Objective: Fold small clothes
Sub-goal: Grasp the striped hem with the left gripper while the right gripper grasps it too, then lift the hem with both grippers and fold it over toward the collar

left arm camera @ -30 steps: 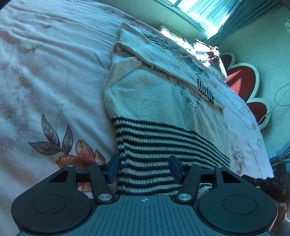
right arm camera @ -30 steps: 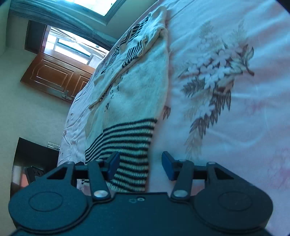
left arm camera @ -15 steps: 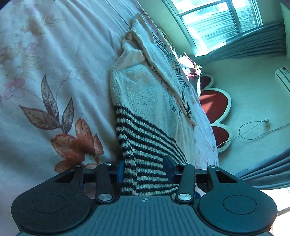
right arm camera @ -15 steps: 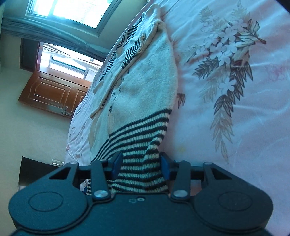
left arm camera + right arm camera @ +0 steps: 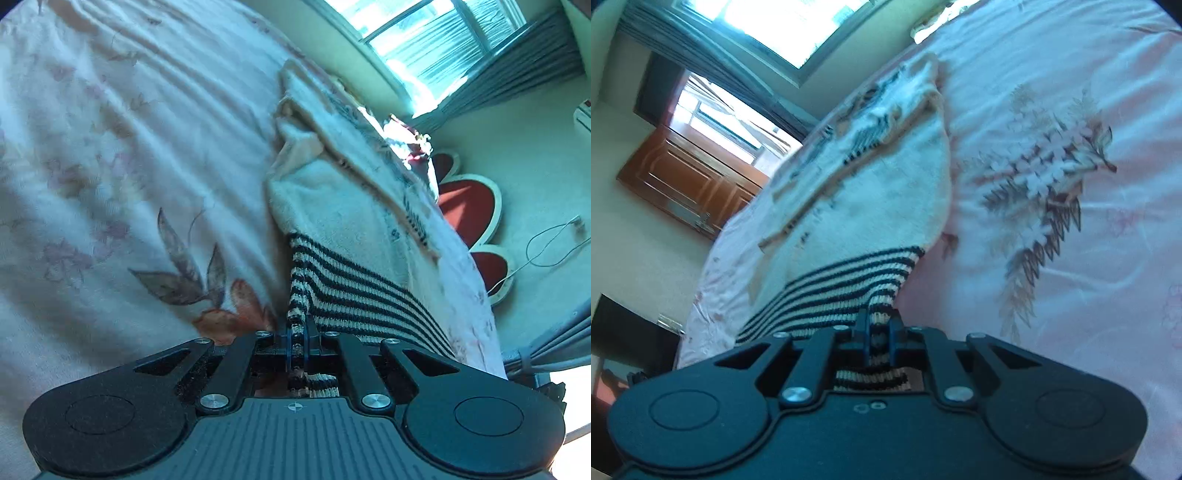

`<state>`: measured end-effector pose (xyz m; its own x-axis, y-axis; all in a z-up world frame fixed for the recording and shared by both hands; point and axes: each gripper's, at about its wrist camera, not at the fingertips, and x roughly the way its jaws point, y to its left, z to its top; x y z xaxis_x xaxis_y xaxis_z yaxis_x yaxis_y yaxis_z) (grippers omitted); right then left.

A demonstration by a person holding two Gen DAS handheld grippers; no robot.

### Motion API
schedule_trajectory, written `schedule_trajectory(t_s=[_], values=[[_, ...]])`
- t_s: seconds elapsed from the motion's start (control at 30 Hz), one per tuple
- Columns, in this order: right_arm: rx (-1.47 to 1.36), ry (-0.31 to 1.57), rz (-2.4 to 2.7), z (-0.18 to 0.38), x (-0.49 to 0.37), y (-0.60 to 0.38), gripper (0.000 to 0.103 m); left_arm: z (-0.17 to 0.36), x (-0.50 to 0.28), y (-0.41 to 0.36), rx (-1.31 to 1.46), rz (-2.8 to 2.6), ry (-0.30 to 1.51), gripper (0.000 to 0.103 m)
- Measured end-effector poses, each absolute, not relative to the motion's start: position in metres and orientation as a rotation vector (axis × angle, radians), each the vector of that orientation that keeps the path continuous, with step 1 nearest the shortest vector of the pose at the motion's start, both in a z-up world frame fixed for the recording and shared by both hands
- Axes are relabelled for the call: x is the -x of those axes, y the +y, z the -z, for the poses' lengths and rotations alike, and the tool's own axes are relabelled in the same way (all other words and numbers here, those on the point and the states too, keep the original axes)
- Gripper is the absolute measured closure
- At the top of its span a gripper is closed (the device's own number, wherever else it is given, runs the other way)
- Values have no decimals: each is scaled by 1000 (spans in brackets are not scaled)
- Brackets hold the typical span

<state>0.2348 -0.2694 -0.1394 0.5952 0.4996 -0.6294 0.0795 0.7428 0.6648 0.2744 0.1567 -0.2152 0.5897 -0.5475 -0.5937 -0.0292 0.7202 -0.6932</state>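
Now both claws pinch the sweater hem: left claw, right claw. Lift evenly, keeping corners level, and fold toward the collar.

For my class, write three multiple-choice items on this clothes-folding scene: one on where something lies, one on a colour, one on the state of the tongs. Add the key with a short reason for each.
1. Where does the sweater lie?
A. On the flowered bedsheet
B. On the floor
C. On a chair

2. What colours are the stripes on the striped hem?
A. Red and white
B. Dark and cream
C. Green and yellow

3. What state are the left tongs and right tongs in?
A. Both wide open above the cloth
B. One open, one shut
C. Both shut on the hem

Key:
1 A, the sweater is spread over the sheet in both views.
2 B, dark bands alternate with cream ones across the hem.
3 C, in each wrist view the blue pads pinch a bunched ridge of striped knit.
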Motion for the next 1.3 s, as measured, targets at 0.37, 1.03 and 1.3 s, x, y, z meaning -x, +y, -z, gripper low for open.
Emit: schedule_trajectory(t_s=[0.37,1.03,1.3], values=[[-743,772,-340,104,-267,-277,94,176,-302,170,815,342,762,98],[-961,774,-260,159,-552,-337,92,186,-616,123,746,249,829,97],[-1006,641,-254,172,-580,-354,68,187,-633,128,809,207,665,12]])
